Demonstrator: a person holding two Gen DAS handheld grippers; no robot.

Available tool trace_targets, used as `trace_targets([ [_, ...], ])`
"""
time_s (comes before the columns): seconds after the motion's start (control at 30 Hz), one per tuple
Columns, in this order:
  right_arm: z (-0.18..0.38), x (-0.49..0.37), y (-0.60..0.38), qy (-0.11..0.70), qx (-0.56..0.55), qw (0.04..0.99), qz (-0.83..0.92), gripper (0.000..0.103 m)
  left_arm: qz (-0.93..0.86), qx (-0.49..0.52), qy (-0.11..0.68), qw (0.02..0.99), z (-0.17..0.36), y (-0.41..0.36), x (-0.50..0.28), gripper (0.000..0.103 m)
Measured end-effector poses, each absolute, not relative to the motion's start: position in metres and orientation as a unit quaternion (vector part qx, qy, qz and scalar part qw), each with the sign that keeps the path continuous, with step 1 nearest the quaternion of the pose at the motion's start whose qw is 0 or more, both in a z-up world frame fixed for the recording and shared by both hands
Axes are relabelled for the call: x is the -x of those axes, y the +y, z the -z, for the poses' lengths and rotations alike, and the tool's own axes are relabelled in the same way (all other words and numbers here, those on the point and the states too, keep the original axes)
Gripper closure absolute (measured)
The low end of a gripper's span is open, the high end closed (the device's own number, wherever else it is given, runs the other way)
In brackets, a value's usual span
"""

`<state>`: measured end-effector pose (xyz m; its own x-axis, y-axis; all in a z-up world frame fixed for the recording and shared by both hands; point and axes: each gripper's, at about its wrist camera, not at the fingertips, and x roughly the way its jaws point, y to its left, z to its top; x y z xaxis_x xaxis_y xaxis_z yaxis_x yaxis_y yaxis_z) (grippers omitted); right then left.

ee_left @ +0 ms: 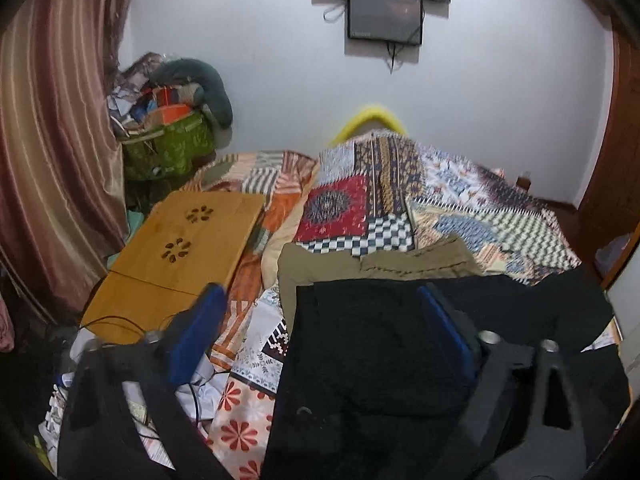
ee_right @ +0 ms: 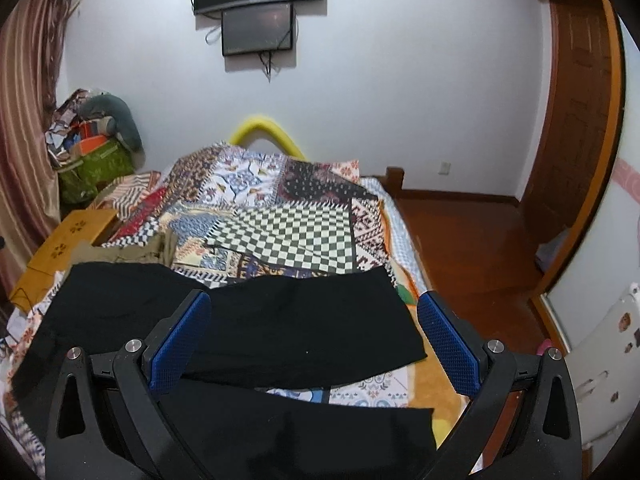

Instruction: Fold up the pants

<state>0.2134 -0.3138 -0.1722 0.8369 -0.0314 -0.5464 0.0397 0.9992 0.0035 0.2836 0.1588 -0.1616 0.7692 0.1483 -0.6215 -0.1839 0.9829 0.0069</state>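
Note:
Black pants (ee_left: 360,340) lie spread flat on a patchwork bedspread (ee_left: 500,208). In the right wrist view the two legs (ee_right: 304,320) run to the right, one behind the other, with a strip of bedspread between them. My left gripper (ee_left: 320,304) is open above the waist end of the pants, holding nothing. My right gripper (ee_right: 314,312) is open above the legs, holding nothing. Khaki pants (ee_left: 380,264) lie folded just beyond the black ones.
A wooden lap tray (ee_left: 180,248) sits on the bed's left side, with cables by it. A green bag (ee_left: 168,152) of clutter and a striped curtain (ee_left: 48,140) stand at left. The bed's right edge drops to a wooden floor (ee_right: 472,248).

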Motion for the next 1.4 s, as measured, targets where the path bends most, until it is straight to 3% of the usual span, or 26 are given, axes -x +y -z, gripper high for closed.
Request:
trace_targets([
  [0.4,0.211,-0.294,-0.31,0.323,0.007,0.946,-0.002,0.01,-0.082,0.042,0.442,0.892,0.252,0.18,-0.38,0.023],
  [0.5,0.228,-0.315,-0.328,0.341,0.006,0.94,0.016,0.012,-0.083,0.046,0.465,0.88,0.277,0.186,-0.401,0.03],
  [0.9,0.294,-0.379,-0.418,0.418,-0.043,0.904,0.076,0.02,-0.086,0.066,0.51,0.854,0.335,0.197,-0.438,0.034],
  [1.13,0.316,-0.404,-0.431,0.441,-0.089,0.891,0.066,0.047,-0.094,0.049,0.519,0.848,0.335,0.19,-0.448,0.054],
  [1.3,0.323,-0.405,-0.432,0.434,-0.108,0.892,0.068,0.051,-0.105,0.026,0.518,0.848,0.33,0.184,-0.448,0.07],
  [1.4,0.32,-0.401,-0.434,0.428,-0.097,0.895,0.076,0.077,-0.117,-0.001,0.518,0.847,0.328,0.177,-0.45,0.074],
])
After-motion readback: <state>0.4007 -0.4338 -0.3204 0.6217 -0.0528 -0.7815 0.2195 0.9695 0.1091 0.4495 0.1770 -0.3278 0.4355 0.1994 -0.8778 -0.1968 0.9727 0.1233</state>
